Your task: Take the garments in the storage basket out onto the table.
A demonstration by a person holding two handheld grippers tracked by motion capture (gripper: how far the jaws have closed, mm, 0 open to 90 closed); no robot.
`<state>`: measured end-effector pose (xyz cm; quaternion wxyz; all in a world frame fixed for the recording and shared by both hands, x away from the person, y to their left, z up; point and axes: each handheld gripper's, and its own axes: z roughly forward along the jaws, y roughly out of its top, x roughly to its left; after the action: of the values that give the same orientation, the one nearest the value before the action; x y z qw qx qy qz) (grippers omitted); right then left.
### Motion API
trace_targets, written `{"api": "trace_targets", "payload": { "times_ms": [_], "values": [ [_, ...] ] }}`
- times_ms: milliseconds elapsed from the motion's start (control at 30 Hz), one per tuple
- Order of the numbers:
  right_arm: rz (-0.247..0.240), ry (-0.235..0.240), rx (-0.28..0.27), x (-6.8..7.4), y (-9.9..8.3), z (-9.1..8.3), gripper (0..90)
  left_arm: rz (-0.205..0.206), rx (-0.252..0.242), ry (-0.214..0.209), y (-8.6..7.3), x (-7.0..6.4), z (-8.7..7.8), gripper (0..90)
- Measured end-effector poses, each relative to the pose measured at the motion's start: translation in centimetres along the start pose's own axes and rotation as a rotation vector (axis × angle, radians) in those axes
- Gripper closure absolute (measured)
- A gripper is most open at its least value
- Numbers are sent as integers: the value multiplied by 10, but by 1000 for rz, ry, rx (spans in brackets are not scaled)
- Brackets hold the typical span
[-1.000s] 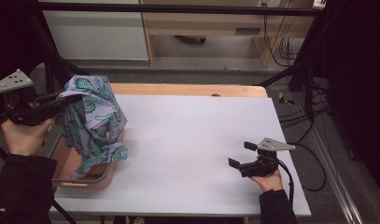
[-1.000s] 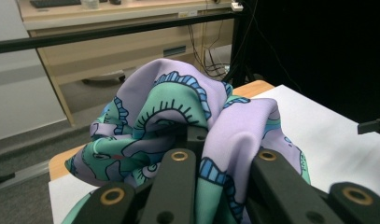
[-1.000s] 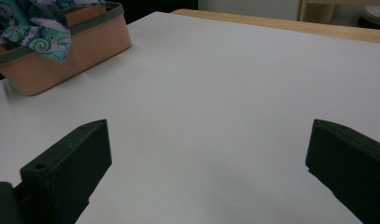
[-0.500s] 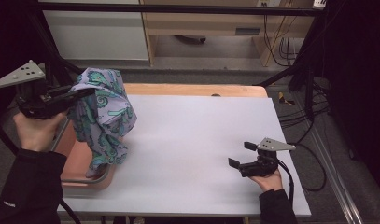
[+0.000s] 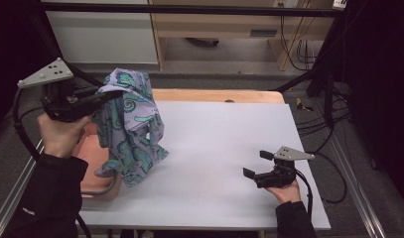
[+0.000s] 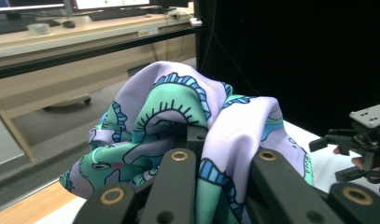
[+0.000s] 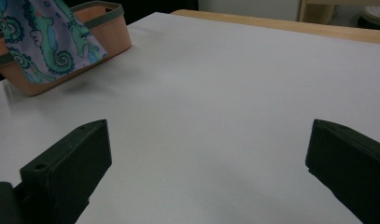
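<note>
From the high view, the left gripper (image 5: 107, 95) holds a lilac cloth with a teal seahorse print (image 5: 132, 129) up in the air, its lower folds draping down over the rim of the orange basket (image 5: 98, 171) at the table's left edge. The left gripper view adds what that one cannot: the fabric is pinched between the closed jaws, bunched over them. The right gripper (image 5: 255, 167) rests low on the white table (image 5: 214, 144), well apart from the cloth; the right gripper view shows its jaws spread wide with nothing between them, and the basket's grey-trimmed wall behind. Compared with half a second ago, the cloth hangs higher and farther toward the table's middle; the right gripper has not moved
</note>
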<state>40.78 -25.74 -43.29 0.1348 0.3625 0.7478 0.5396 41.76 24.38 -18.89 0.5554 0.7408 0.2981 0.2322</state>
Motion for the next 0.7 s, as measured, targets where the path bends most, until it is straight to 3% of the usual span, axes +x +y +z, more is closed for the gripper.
{"api": "trace_targets", "payload": {
  "times_ms": [600,700],
  "values": [
    [-2,2,-7,0,0,-1,8,43,-3,-71,17,-32,31,833],
    [-1,4,-5,0,0,0,8,59,-7,-89,23,-42,39,833]
  ]
}}
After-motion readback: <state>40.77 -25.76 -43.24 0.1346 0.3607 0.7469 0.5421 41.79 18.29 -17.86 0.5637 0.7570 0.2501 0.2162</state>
